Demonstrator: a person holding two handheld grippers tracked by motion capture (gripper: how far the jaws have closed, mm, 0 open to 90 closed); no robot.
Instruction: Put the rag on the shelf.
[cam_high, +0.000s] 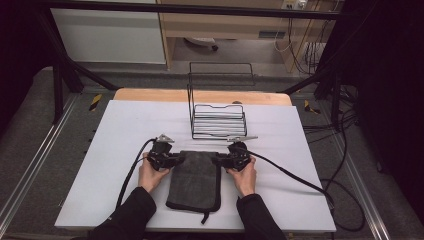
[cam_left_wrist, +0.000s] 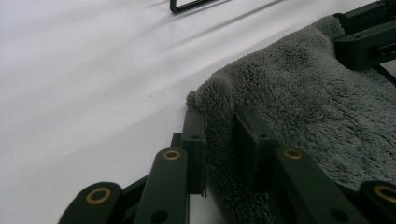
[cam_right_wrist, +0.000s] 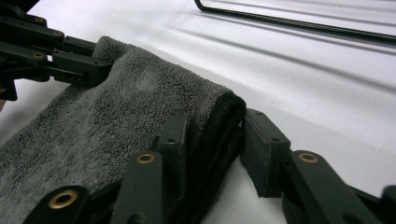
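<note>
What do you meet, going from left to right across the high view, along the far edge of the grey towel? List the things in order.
left hand → left gripper → grey towel → right gripper → right hand

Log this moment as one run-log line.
left hand-held gripper: shut on grey towel corner | right hand-held gripper: around opposite corner, pads apart | wire rack: behind

Folded dark grey towel (cam_high: 195, 177) flat on table.
</note>
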